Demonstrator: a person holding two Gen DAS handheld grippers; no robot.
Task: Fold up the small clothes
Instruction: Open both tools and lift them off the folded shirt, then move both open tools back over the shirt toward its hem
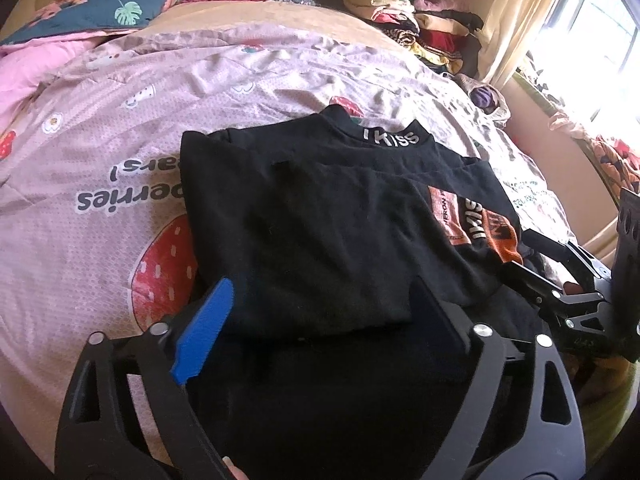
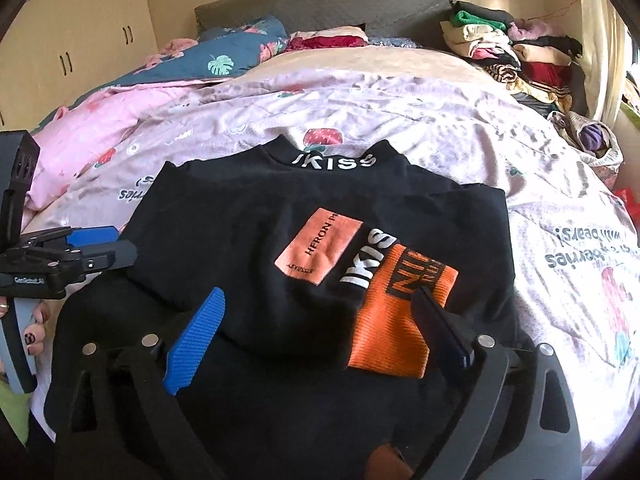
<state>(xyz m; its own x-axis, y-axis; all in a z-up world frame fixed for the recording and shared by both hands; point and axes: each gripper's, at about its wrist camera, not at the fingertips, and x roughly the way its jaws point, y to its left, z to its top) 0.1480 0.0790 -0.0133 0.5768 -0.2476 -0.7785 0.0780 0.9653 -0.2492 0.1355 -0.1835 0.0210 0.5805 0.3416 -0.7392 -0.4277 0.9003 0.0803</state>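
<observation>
Lying folded on bed [image 2: 460,128], black sweater [image 2: 248,216] just ahead of both tongs. Left tongs [image 1: 320,300] spread wide, gripping nothing. Right tongs [image 2: 320,312] spread wide, straddling near hem.

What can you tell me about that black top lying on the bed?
The black top looks like soft knit cotton, with a high collar reading IKISS in white. It lies flat and partly folded on the pink strawberry-print bedsheet, collar towards the headboard. A sleeve with an orange ribbed cuff is laid across the front, beside a peach patch. Both grippers' open jaws flank its near edge without pinching it.
</observation>
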